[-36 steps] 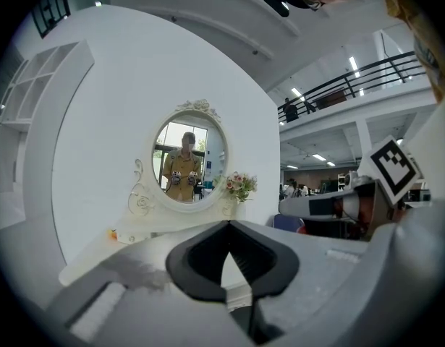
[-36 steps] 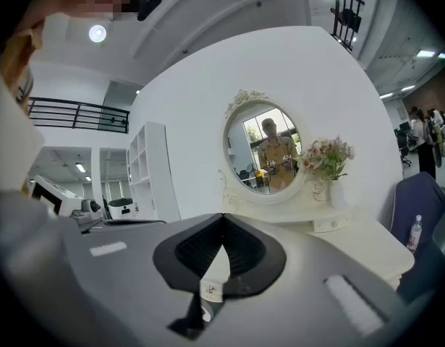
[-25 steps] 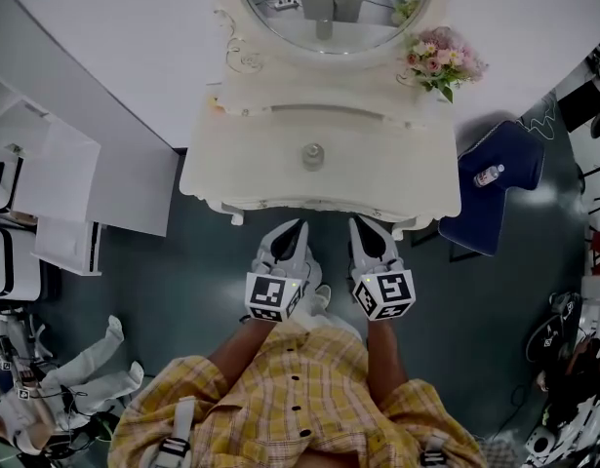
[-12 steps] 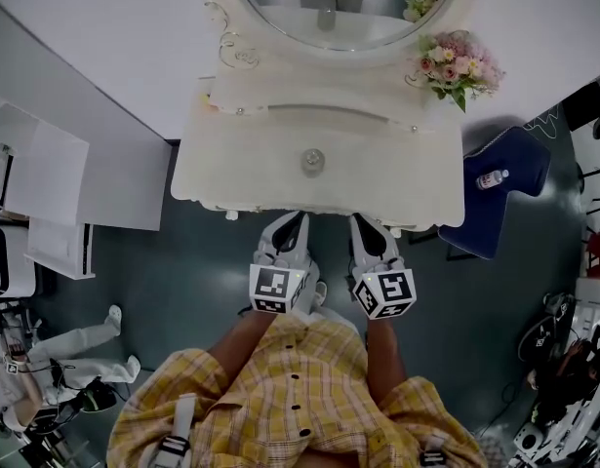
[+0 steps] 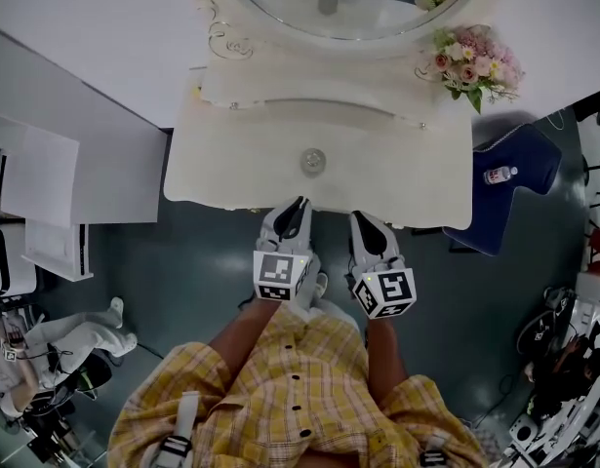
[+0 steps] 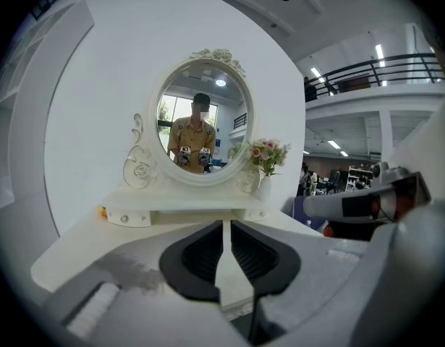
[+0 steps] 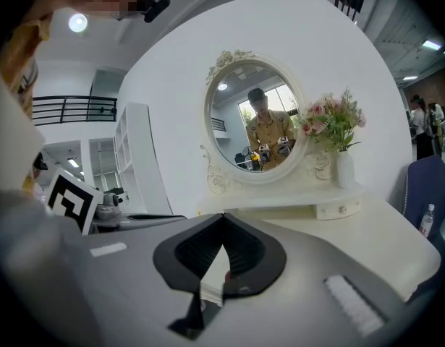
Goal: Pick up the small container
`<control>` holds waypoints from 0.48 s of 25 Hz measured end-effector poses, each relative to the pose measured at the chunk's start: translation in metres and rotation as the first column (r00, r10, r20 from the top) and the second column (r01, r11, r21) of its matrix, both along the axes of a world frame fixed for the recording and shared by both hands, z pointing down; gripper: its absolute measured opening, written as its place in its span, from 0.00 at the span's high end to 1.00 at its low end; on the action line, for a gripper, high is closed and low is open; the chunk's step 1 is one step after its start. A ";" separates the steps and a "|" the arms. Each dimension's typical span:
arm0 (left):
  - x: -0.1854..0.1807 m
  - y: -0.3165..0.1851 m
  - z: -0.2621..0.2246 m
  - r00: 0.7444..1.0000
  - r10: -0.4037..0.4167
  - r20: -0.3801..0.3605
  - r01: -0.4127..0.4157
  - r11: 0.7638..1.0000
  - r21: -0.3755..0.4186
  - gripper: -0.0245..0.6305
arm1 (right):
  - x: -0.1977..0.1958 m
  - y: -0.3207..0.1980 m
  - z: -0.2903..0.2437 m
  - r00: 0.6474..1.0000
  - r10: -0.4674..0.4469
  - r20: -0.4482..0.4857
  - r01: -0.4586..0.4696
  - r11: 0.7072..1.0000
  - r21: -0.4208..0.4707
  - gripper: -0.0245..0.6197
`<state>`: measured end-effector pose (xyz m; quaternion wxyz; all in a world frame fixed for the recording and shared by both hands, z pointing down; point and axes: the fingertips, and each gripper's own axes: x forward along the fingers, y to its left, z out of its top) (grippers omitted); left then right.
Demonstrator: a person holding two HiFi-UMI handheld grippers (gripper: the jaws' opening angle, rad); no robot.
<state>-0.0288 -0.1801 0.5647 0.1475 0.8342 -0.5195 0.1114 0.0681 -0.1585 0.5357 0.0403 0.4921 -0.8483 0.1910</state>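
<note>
Tabletop scene from above: left gripper (image 5: 299, 205) and right gripper (image 5: 359, 219) hover side by side at the near edge of a white table (image 5: 221, 169), each clenched shut and empty. The small container (image 5: 312, 161) sits mid-table, apart from both, before an oval mirror (image 5: 358, 13).

Count: 1 tabletop (image 5: 231, 169), 1 oval mirror (image 5: 348, 3) at top, 1 small container (image 5: 312, 160) mid-frame, 1 flower bunch (image 5: 475, 58) upper right, 1 blue chair (image 5: 526, 154) at right, 1 bottle (image 5: 500, 175) on it. 2 grippers: left gripper (image 5: 300, 203), right gripper (image 5: 359, 218). 2 marker cubes (image 5: 282, 276) (image 5: 385, 293), one per gripper.
</note>
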 end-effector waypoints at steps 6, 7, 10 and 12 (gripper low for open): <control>0.001 -0.018 0.033 1.000 -0.006 0.014 0.007 0.998 -0.060 0.83 | 0.005 -0.009 0.019 1.000 0.007 0.008 -0.007 0.999 -0.048 0.96; 0.002 -0.021 0.038 1.000 -0.006 0.013 0.007 0.997 -0.071 0.80 | 0.006 -0.010 0.022 1.000 0.006 0.018 -0.005 0.998 -0.059 0.96; 0.004 -0.028 0.052 1.000 -0.005 0.019 0.006 0.996 -0.094 0.75 | 0.007 -0.013 0.029 1.000 0.004 0.022 -0.003 0.997 -0.078 0.96; 0.004 -0.032 0.062 0.999 -0.002 0.033 0.005 0.995 -0.103 0.71 | 0.009 -0.014 0.032 1.000 0.010 0.017 -0.008 0.997 -0.083 0.96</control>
